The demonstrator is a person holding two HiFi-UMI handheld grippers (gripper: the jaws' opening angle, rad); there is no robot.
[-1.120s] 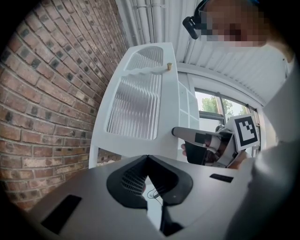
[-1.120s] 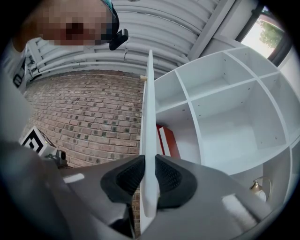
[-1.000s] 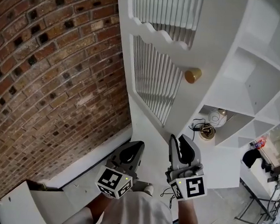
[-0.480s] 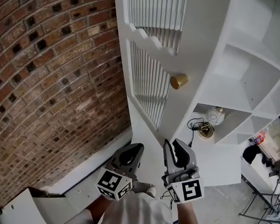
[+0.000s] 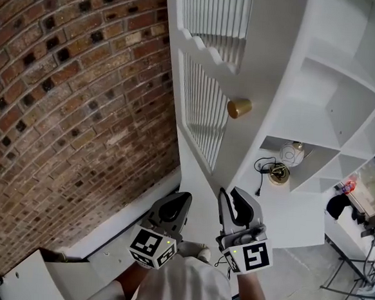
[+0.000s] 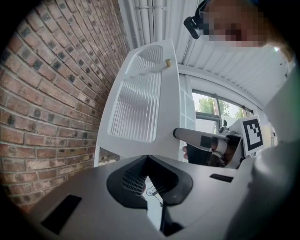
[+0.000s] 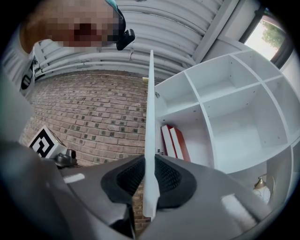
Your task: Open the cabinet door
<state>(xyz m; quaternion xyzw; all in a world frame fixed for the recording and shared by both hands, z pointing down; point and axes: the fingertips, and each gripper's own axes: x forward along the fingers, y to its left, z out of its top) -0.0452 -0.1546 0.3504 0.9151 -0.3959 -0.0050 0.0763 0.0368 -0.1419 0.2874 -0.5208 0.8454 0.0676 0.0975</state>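
Against the brick wall [image 5: 69, 91], right gripper [image 7: 150, 183] fingers clamp the cabinet door [image 5: 263, 55] edge; left gripper [image 6: 146, 159] fingers are closed, empty.

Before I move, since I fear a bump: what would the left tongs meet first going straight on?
Probably the cabinet door, its plain white face below the slatted panel; the left tongs aim there, but depth is unclear.
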